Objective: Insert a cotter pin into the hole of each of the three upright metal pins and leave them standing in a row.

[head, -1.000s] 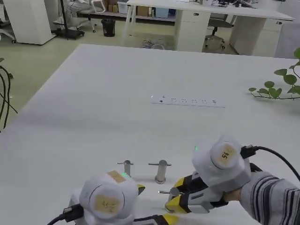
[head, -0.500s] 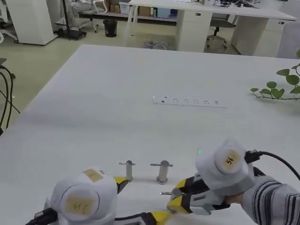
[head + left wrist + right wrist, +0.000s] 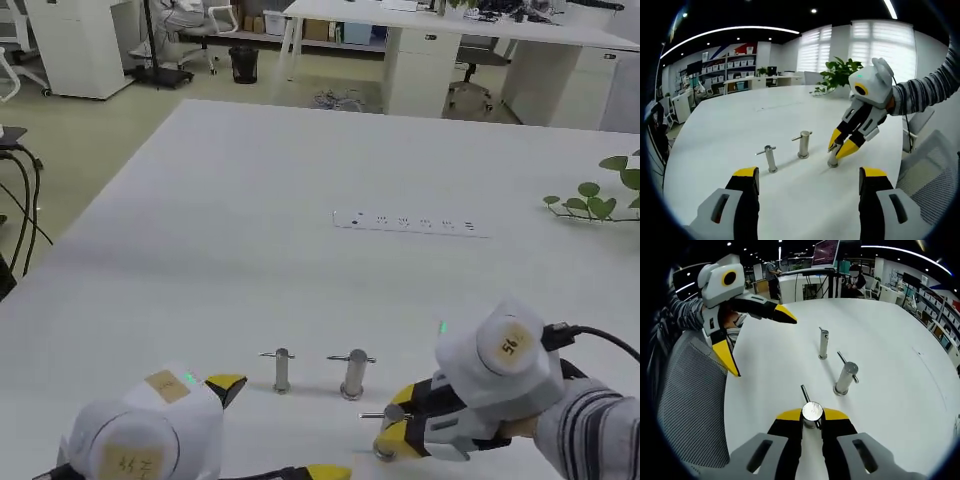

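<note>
The third metal pin stands upright nearest the person, with a cotter pin through its head. The right gripper has its jaws closed around it, probably to steady it or slide it into line, since it sits a little off the row. Just beyond, the middle pin and the left-hand pin stand free, each with a cotter pin crosswise. The left gripper hangs empty with its jaws spread wide, apart from the pins, seemingly kept clear. A power strip lies far off on the white table.
</note>
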